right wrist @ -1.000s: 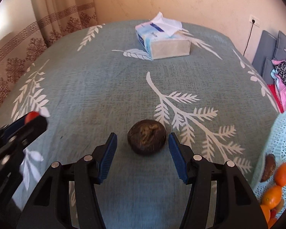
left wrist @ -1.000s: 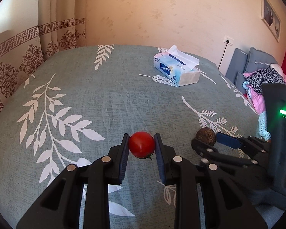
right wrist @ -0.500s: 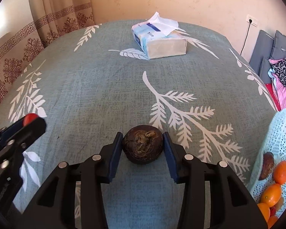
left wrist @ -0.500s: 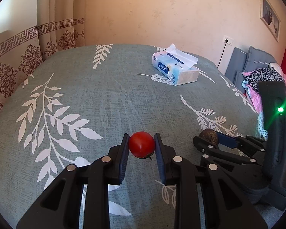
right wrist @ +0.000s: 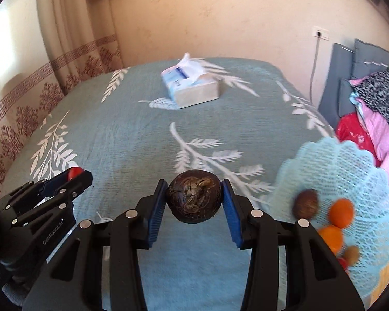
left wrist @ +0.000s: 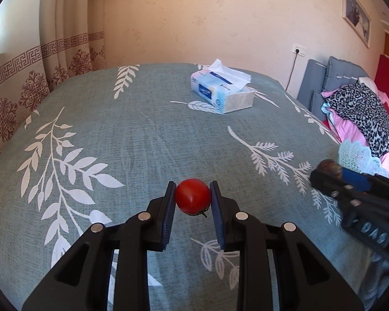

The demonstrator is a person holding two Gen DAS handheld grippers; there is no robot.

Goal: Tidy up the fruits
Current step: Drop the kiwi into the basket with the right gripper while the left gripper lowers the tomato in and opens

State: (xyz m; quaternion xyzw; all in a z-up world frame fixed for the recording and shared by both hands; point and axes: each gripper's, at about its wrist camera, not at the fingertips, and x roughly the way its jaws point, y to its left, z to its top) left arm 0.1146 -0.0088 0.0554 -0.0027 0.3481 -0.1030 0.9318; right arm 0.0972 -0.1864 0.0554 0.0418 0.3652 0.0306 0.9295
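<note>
**Two fruits held, basket waits at right**

In the right wrist view, the right tool [right wrist: 194, 199] clamps a dark brown fruit [right wrist: 193, 200] at lower centre, clear of the bedspread [right wrist: 132, 129]. The pale blue basket [right wrist: 350, 163], lower right, already carries oranges [right wrist: 341, 212]. Best practice: carry level, lower inside the rim, then release. The left tool [left wrist: 192, 198] grips a red tomato [left wrist: 192, 196] at lower centre of its view. A tissue box [right wrist: 190, 88] sits upper centre.

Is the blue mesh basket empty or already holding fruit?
Holding fruit. The blue mesh basket has orange fruits and a brown one inside.
</note>
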